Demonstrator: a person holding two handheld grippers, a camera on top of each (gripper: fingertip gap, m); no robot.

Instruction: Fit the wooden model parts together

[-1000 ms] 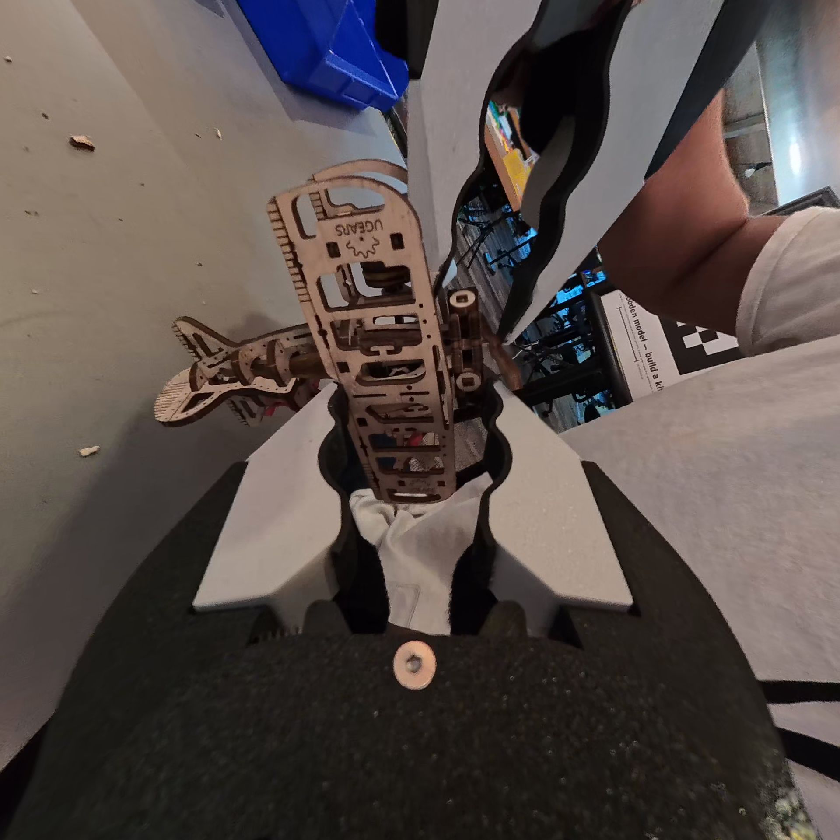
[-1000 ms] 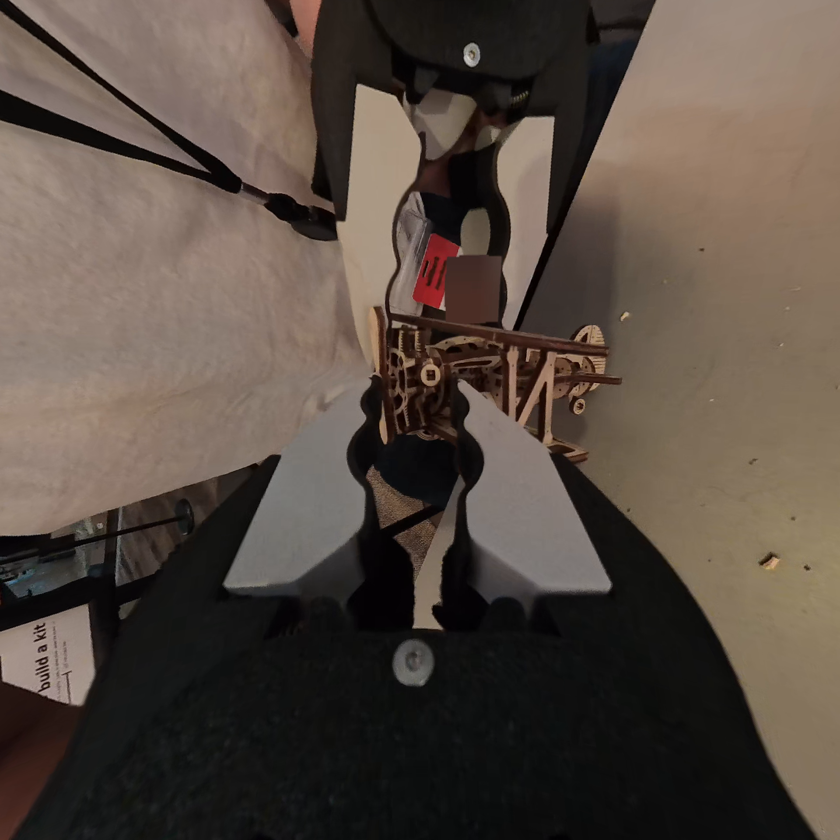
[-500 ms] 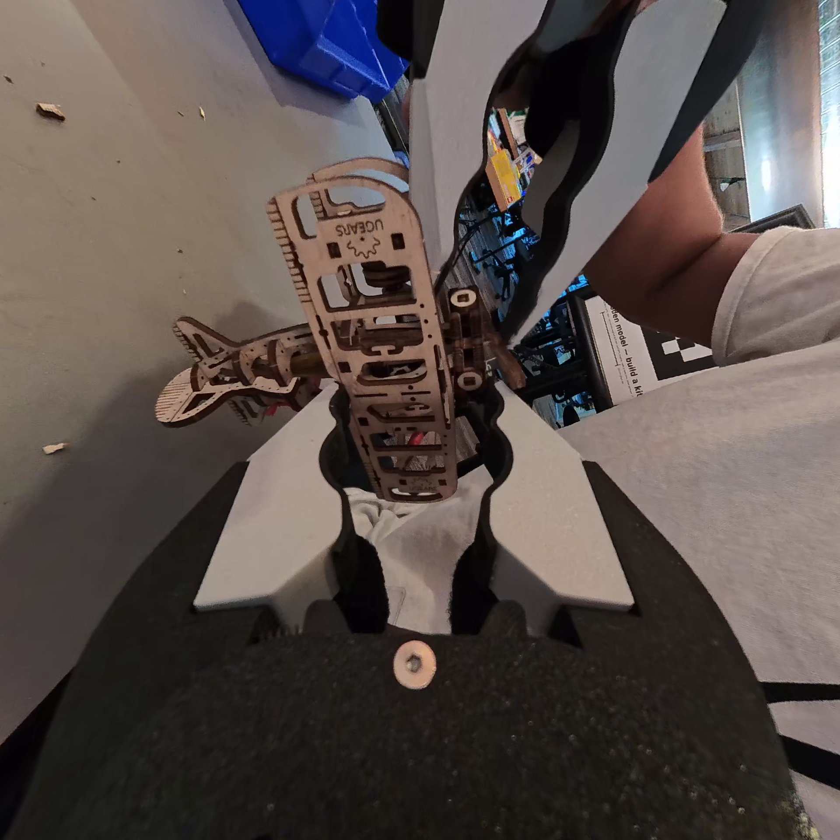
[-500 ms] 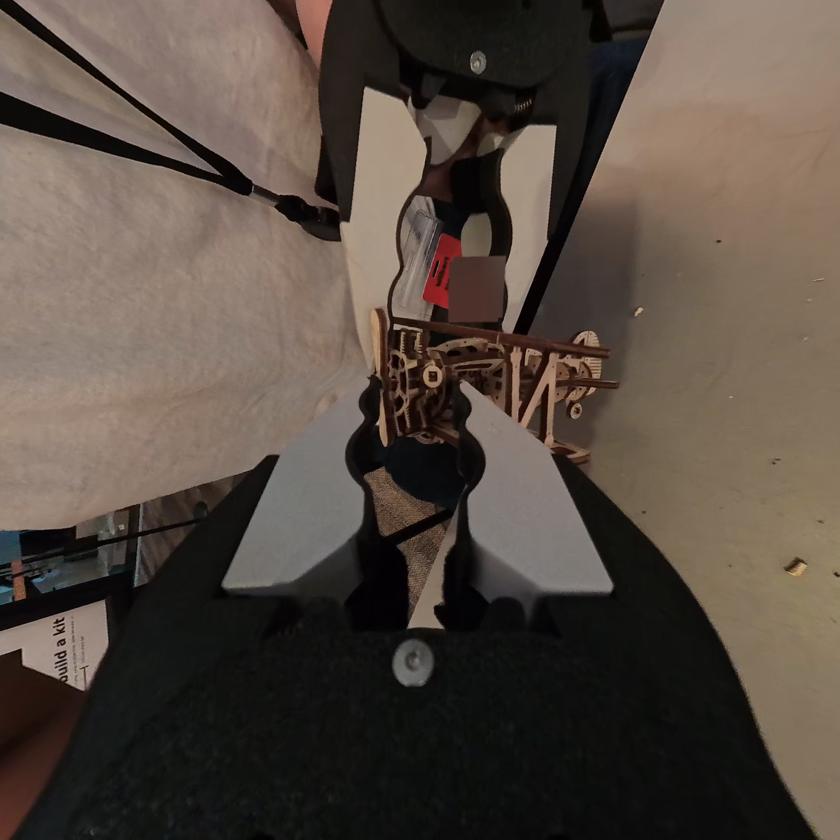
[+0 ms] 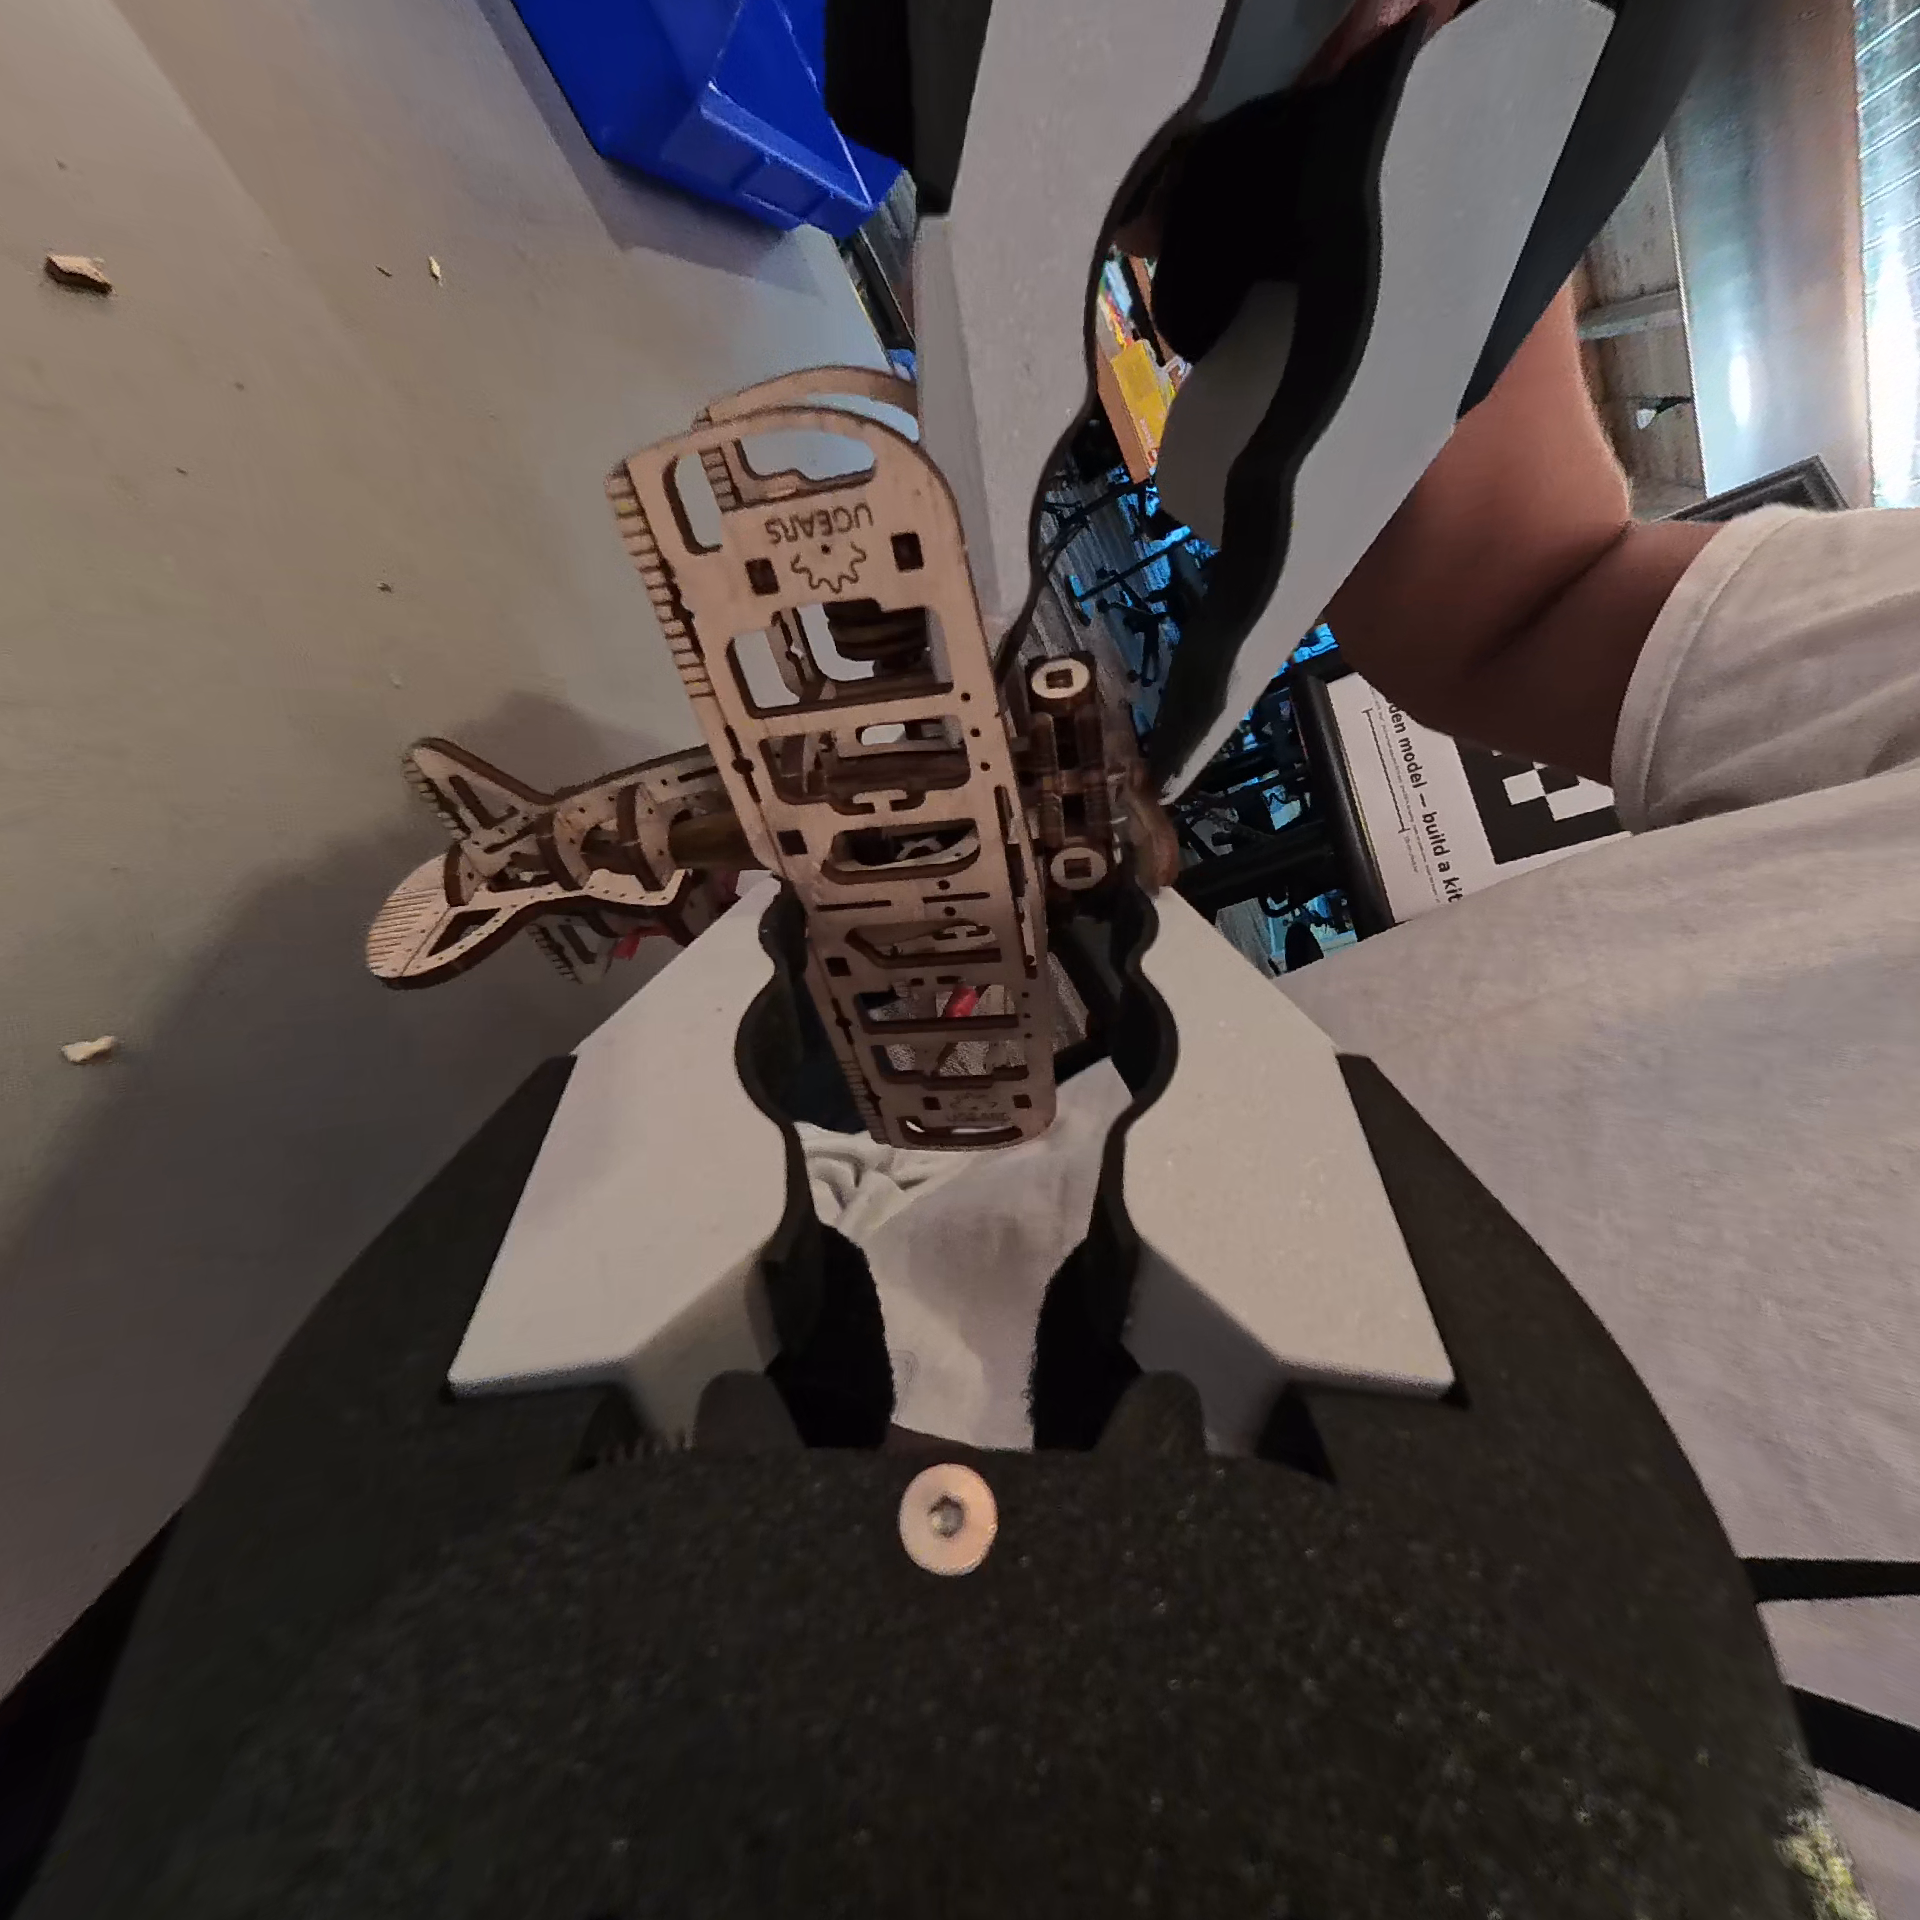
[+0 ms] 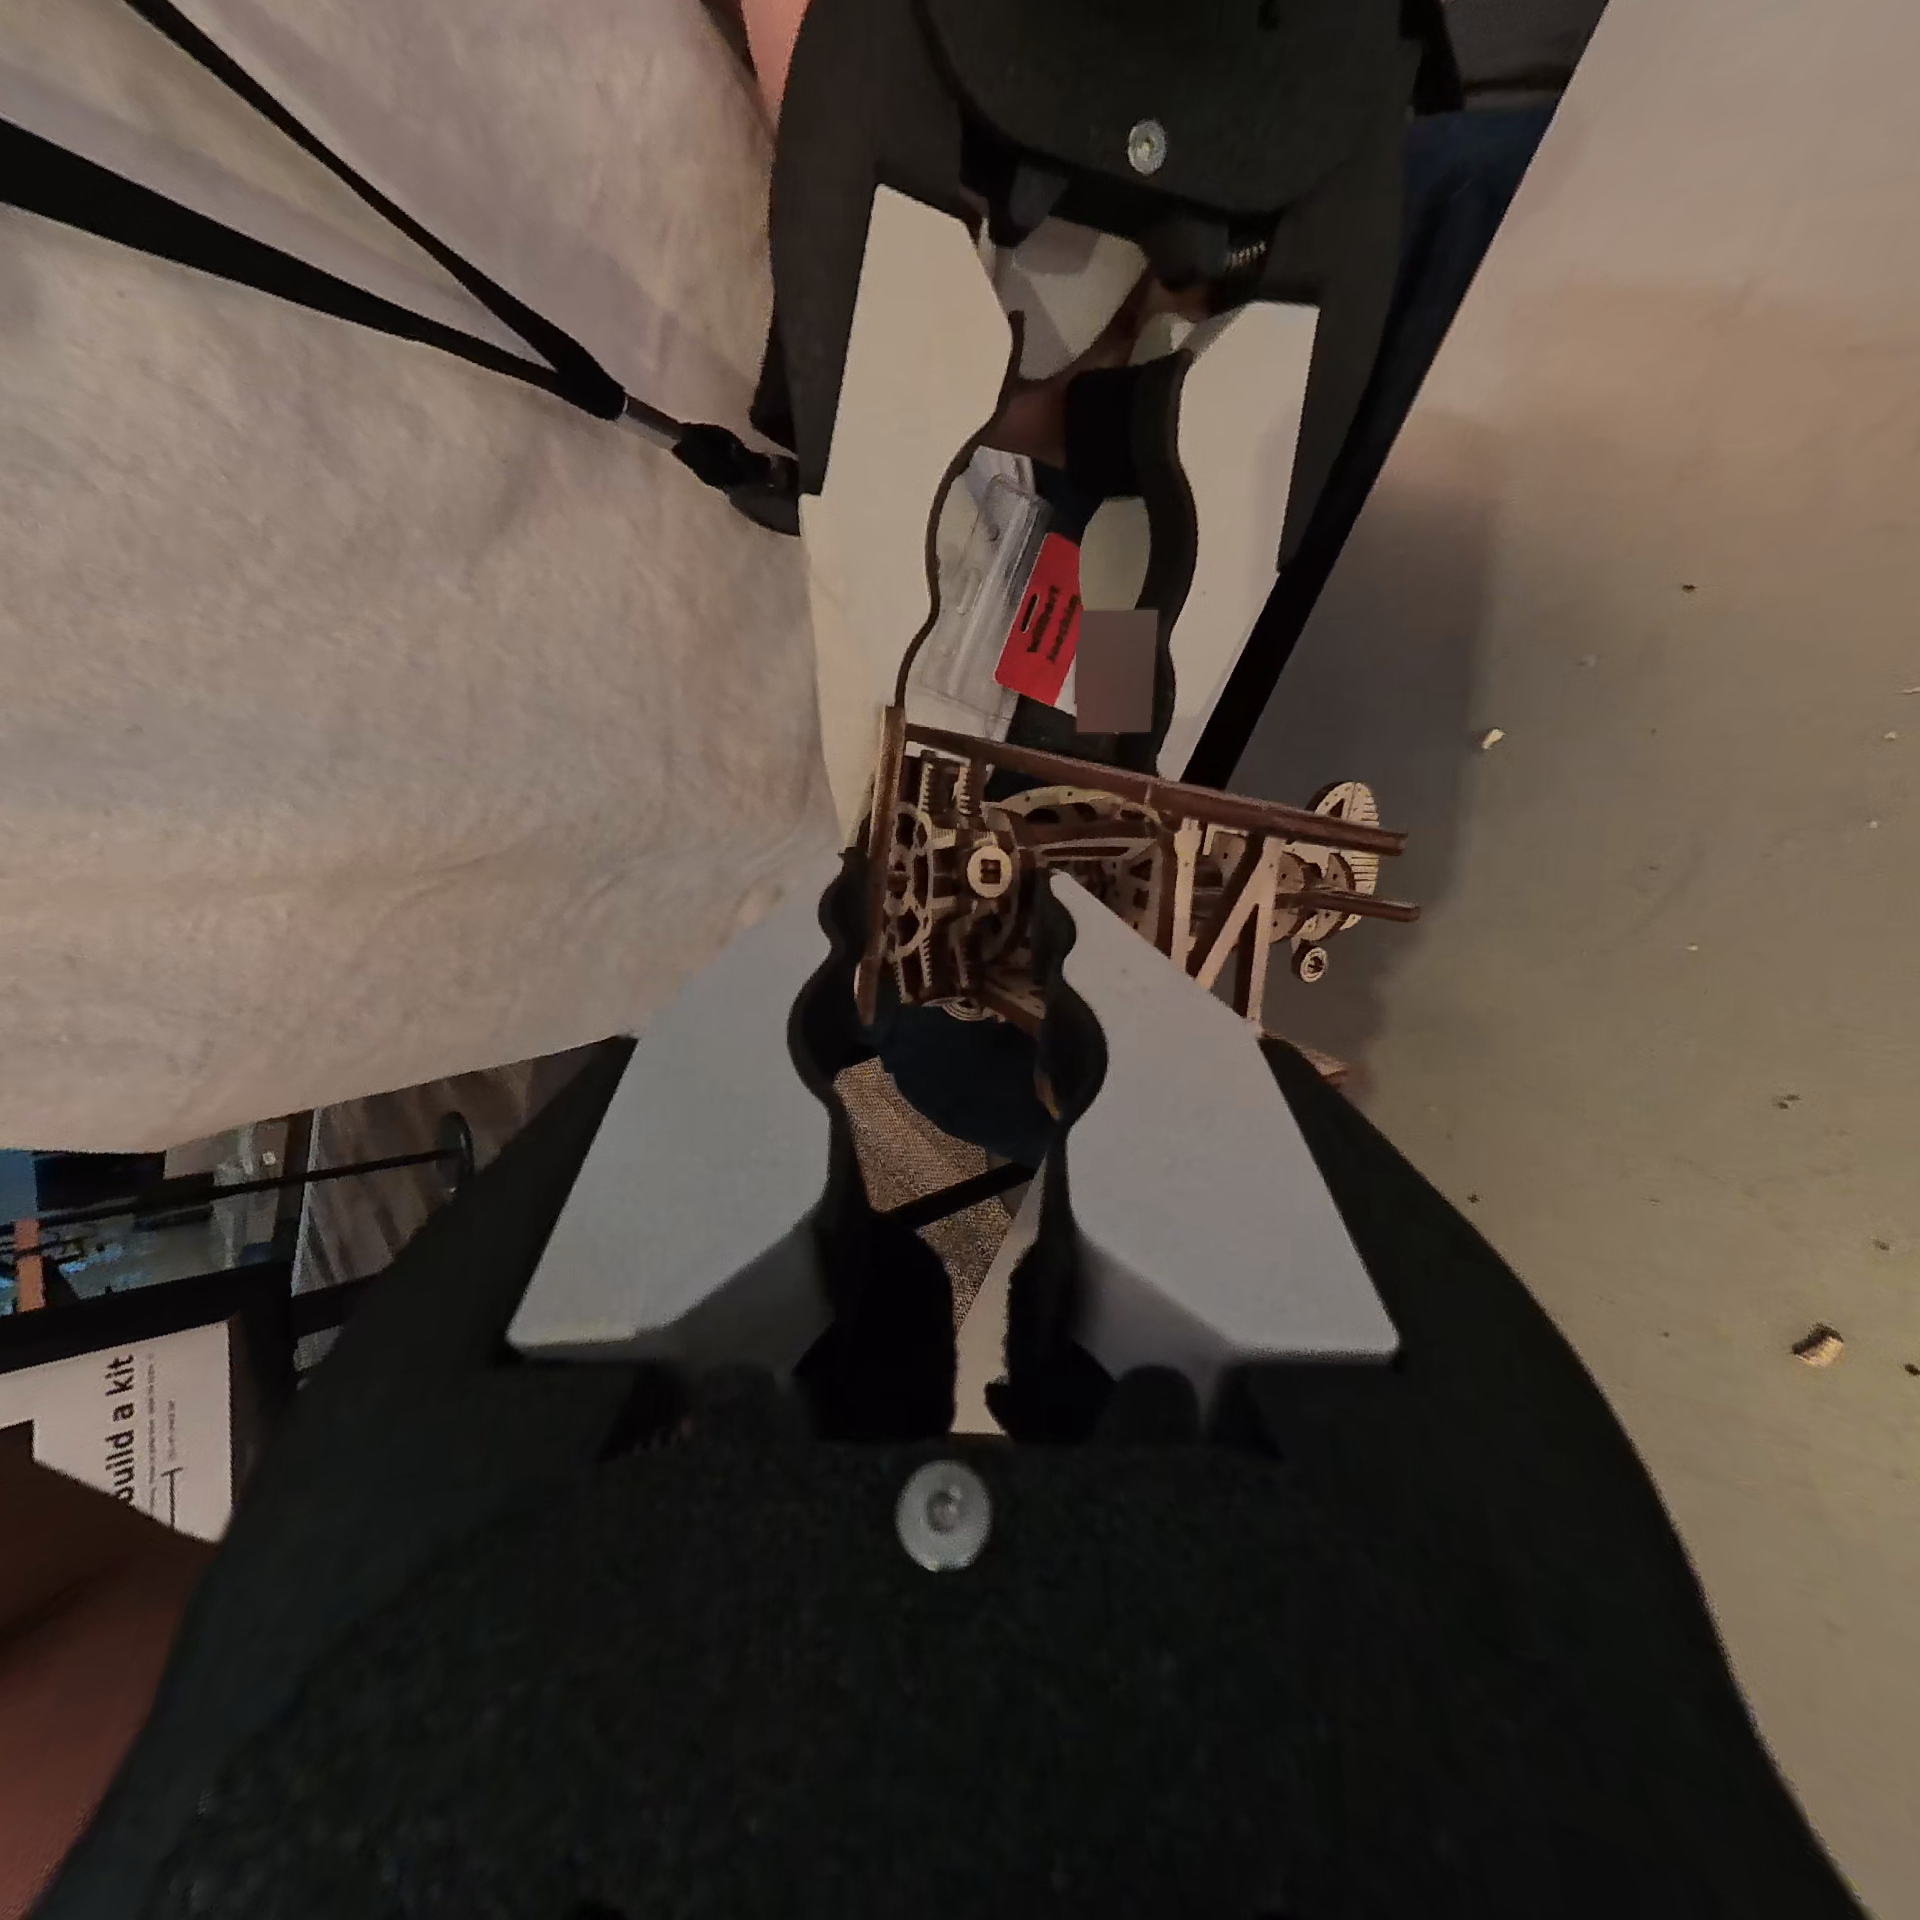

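A: How many things here?

B: One wooden plane, two tongs. The left tongs grip it by the wing, jaws closed on the wing's edges. The plane sits at their tips, tail pointing left over the table.

A: And the right tongs?

B: The right tongs close on the plane's nose, fingers either side of the gear block. In the left view they come in from above, tips at the nose.

A: What does the left view alone show?

B: One blue bin beyond the plane, up left, three wood chips on the table left of the tongs, and a bare forearm to the right.

A: And the right view alone?

B: The plane end-on: gears, struts, one wheel to the right. The left tongs face in from above. One red badge shows between their fingers, and a black lanyard crosses the white shirt to the left.
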